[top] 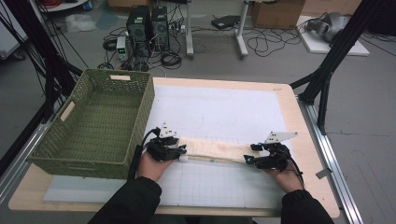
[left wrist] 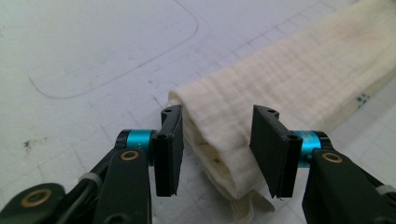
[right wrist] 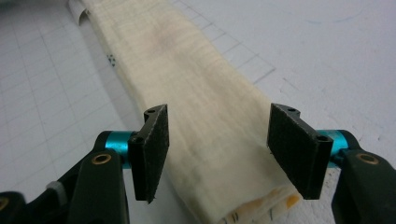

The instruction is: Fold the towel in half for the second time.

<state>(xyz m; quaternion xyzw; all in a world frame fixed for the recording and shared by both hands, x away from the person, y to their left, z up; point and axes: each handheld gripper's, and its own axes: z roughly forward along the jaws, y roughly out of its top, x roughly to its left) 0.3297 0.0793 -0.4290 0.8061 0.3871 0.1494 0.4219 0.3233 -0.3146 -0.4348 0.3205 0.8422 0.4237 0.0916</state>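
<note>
Folded cloth (top: 215,151) lies flat, long axis running left to right.

No text, label, brand, number or sign is legible on anything here.

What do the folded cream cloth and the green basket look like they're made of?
The folded cream cloth looks like soft woven cotton, perhaps gauze or muslin: matte, with fine crinkled ribs and faint brownish stains. The green basket looks like woven plastic or dyed wicker; its open lattice walls and even olive colour suggest moulded plastic, though the high view is too coarse to be sure.
</note>
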